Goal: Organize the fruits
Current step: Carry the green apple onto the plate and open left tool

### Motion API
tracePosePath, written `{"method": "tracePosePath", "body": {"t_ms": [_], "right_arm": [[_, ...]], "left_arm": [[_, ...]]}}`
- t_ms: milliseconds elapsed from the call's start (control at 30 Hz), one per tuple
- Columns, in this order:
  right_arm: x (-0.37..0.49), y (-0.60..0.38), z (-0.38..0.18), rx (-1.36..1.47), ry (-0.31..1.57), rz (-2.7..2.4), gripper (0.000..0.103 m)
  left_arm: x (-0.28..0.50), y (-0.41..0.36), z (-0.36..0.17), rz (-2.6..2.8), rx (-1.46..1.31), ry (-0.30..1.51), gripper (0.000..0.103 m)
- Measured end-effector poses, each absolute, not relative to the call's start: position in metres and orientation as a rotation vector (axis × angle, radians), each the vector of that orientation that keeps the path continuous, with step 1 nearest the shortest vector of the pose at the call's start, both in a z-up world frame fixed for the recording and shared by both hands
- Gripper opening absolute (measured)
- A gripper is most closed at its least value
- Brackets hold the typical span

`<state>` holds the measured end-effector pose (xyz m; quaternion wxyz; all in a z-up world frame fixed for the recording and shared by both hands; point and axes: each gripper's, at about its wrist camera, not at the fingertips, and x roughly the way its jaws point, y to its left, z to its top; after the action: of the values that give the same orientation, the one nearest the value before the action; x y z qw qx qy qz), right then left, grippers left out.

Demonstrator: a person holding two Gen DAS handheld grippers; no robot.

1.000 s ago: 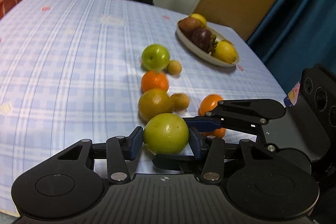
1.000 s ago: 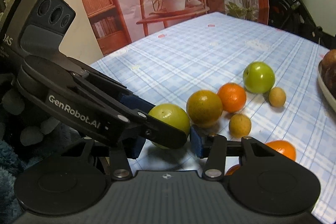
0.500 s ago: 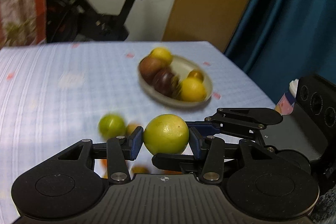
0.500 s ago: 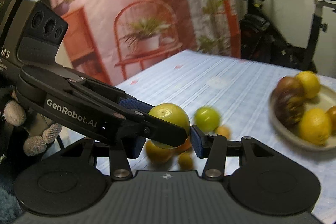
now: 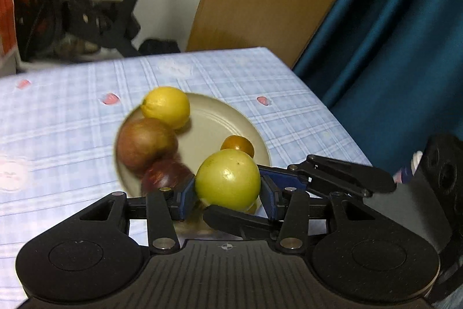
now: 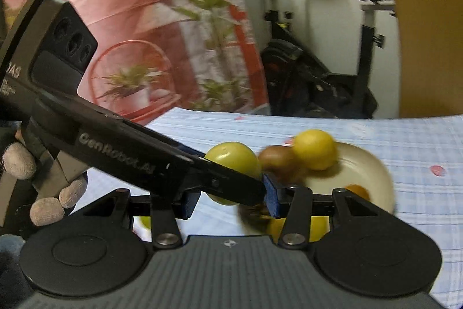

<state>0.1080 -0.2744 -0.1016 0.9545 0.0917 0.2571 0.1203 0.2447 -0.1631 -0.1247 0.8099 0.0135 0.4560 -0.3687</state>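
**Green fruit [image 5: 228, 178] gripped over the near edge of the plate [image 5: 257, 135]**

Green fruit, round and yellow-green, sits at the lower centre of the left wrist view. It is clamped between the blue pads [image 5: 186, 194] of the left gripper [image 5: 227, 193], one pad pressed on each flank. In the picture it overlaps the near rim of the beige plate, which lies on a blue checked tablecloth [image 5: 58, 135].

The right gripper [image 6: 231, 197] comes in from the right of that view. One of its fingers lies against the fruit's upper right side and the other runs beneath it. In the right wrist view the same fruit sits between this gripper's pads. The right pad is against it, while the left pad's contact is hidden behind the left gripper's finger. It looks clenched on the same fruit.

On the plate are a lemon [image 5: 166, 106] at the far side and a brownish-red apple [image 5: 144, 145] to its left. A dark red fruit [image 5: 165, 175] sits nearer, and a small orange fruit [image 5: 237, 145] just behind the green one. All are somewhat blurred.

A gloved hand [image 6: 43, 193] shows at the left edge of the right wrist view. An exercise bike [image 5: 86, 13] stands at the upper left beyond the table, and a teal curtain [image 5: 390, 48] hangs at the right.
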Motion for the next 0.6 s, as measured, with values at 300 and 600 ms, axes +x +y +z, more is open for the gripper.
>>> {"method": "tracePosePath", "body": {"t_ms": [300, 600], "right_arm": [[0.122, -0.319, -0.125, 0.272, 0.558, 0.146, 0.048], [0.133, -0.319, -0.128, 0.283, 0.582, 0.122, 0.049]], "left_arm": [[0.265, -0.196, -0.148, -0.754, 0.061, 1.014, 0.049], [0.268, -0.188, -0.148, -0.711, 0.023, 1.008, 0.05]]}}
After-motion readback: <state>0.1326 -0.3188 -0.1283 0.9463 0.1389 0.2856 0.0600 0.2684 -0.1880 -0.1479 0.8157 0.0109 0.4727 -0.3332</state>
